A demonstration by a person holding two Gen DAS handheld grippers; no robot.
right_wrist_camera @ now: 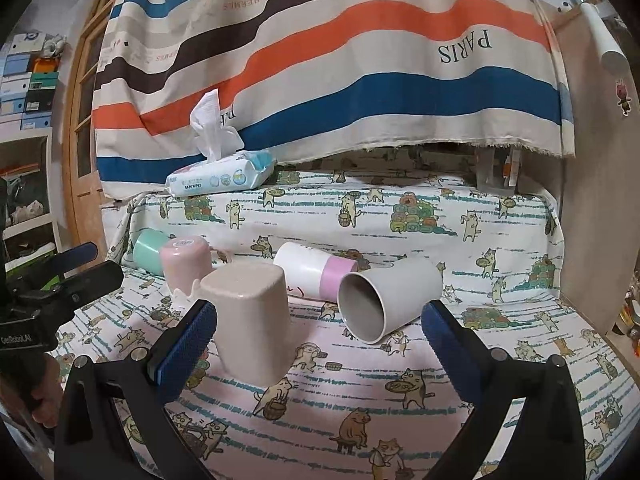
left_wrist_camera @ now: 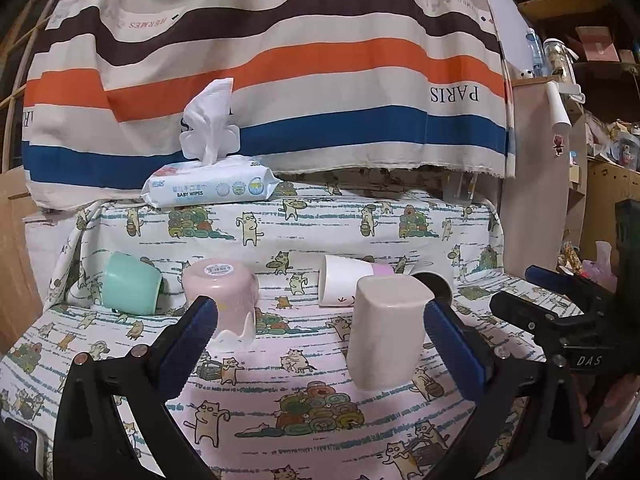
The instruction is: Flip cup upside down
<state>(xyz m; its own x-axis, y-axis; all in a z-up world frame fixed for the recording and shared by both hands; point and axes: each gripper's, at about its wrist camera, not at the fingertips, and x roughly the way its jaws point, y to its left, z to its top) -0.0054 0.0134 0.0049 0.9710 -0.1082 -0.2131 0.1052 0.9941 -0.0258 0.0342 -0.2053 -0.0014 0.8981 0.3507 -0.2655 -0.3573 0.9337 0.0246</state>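
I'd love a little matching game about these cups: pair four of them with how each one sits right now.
Cups:
1. beige square cup
2. grey cup
3. mint cup
4. round pink cup

States:
A. on its side, dark opening towards the right camera
B. upside down, label sticker on its base
C. upside down, nearest both tools
D. tipped over at the far left

Pairs: 1-C, 2-A, 3-D, 4-B

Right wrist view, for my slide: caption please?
Open right tool faces a beige cup standing upside down and a grey cup lying sideways.
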